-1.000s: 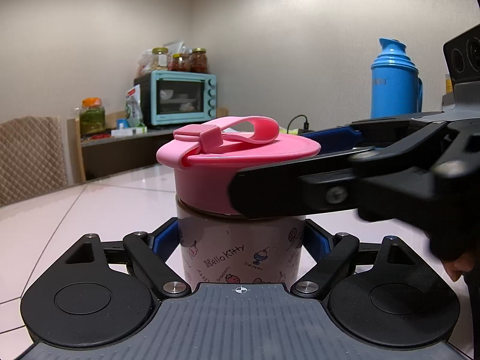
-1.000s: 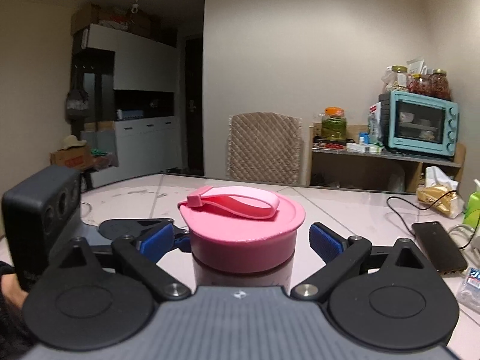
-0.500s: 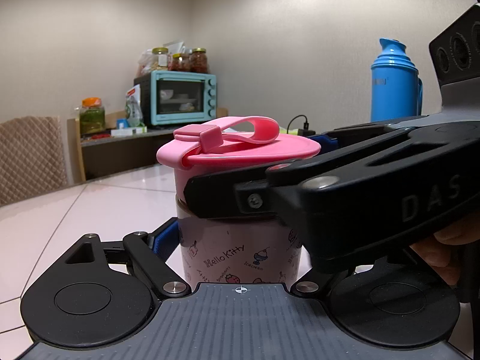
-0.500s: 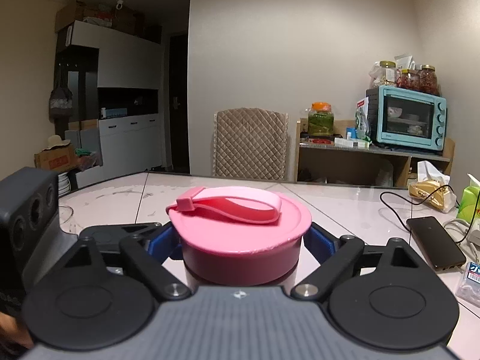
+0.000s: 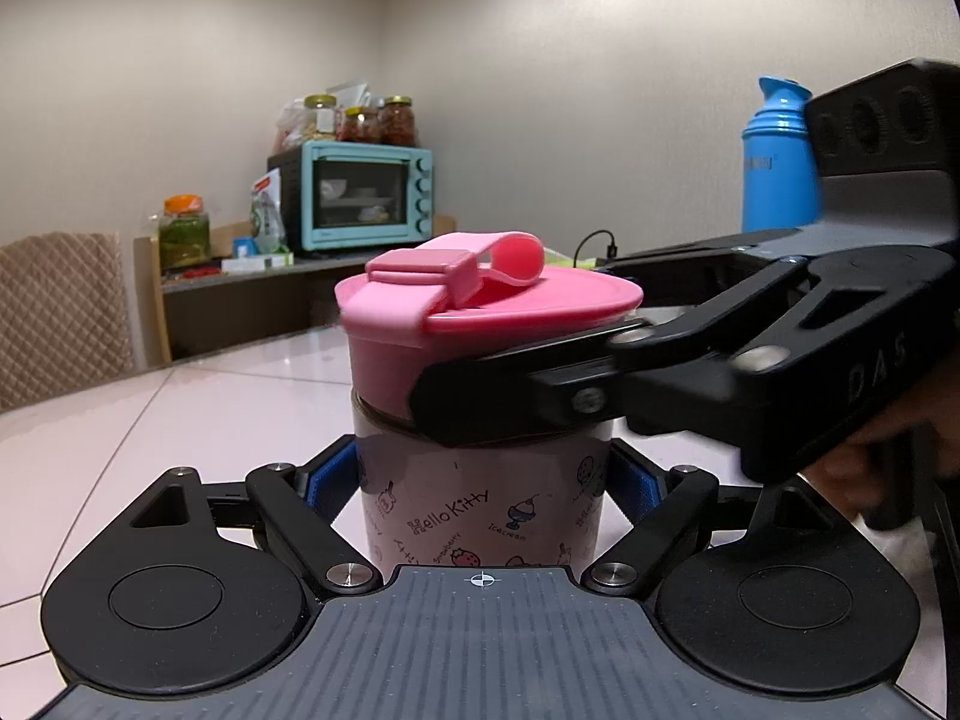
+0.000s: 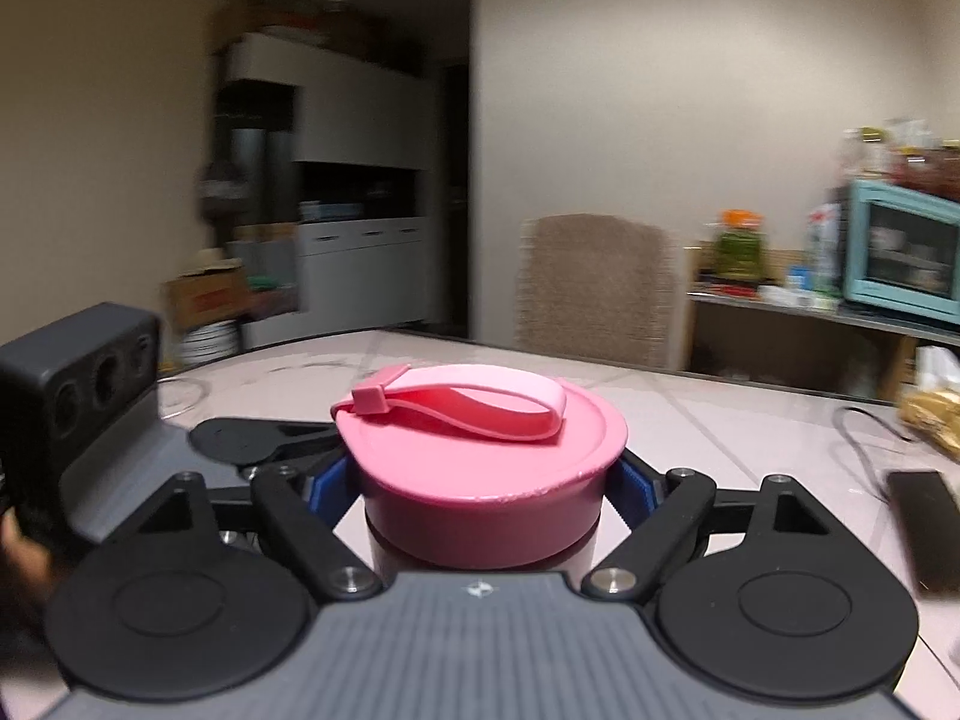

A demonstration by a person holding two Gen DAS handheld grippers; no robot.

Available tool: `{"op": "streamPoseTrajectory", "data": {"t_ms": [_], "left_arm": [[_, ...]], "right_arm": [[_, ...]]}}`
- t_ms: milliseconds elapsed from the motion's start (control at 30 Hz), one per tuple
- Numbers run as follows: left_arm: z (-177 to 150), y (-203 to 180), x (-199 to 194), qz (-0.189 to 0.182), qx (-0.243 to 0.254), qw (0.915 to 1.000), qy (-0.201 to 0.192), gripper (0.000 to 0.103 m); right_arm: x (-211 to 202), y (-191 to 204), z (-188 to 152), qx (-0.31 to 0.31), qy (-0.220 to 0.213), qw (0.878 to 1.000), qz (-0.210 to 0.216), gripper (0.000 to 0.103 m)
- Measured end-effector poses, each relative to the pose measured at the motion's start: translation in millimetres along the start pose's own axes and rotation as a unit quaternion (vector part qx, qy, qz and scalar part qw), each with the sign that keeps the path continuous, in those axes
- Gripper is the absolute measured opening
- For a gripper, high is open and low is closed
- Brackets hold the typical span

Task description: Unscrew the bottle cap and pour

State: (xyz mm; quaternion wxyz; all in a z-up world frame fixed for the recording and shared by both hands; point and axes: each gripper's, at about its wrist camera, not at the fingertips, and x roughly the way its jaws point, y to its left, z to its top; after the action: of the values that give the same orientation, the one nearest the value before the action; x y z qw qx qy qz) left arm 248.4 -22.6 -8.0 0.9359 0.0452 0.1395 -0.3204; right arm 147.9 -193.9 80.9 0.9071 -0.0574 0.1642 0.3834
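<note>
We see the bottle (image 5: 480,510) standing on the table (image 5: 198,414), its printed body clenched between our left gripper (image 5: 480,489) pads. Just above, our right gripper (image 6: 483,480) has just been closing and now clamps the pink cap (image 6: 480,456).

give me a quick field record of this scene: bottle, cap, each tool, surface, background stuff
bottle: printed bottle upright on the table
cap: pink cap on the bottle, strap loop on top
left tool: left tool shut on the bottle body, blue pads on both sides
right tool: right tool has just been closing, now shut on the cap
background: teal oven, blue thermos, quilted chair
</note>
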Motion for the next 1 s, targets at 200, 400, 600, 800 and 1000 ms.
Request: {"op": "streamPoseTrajectory", "data": {"t_ms": [200,400,600,800,1000], "left_arm": [[0.0,-0.1,-0.5,0.0,0.0,1.0,0.0,0.089],[0.3,1.4,-0.8,0.0,0.0,1.0,0.0,0.089],[0.2,2.0,-1.5,0.0,0.0,1.0,0.0,0.089],[0.5,2.0,-0.2,0.0,0.0,1.0,0.0,0.089],[0.4,1.3,0.4,0.001,0.001,1.0,0.0,0.089]], "right_arm": [[3.8,-46.4,3.1,-0.034,-0.001,0.988,0.148,0.085],[15.3,-77.7,11.2,-0.055,0.004,0.964,0.26,0.085],[14.8,-78.0,20.6,-0.068,0.013,0.962,0.264,0.087],[-11.2,-50.4,14.3,-0.066,0.006,0.983,0.174,0.102],[-29.2,-15.2,7.4,-0.037,-0.002,0.998,0.055,0.102]]}}
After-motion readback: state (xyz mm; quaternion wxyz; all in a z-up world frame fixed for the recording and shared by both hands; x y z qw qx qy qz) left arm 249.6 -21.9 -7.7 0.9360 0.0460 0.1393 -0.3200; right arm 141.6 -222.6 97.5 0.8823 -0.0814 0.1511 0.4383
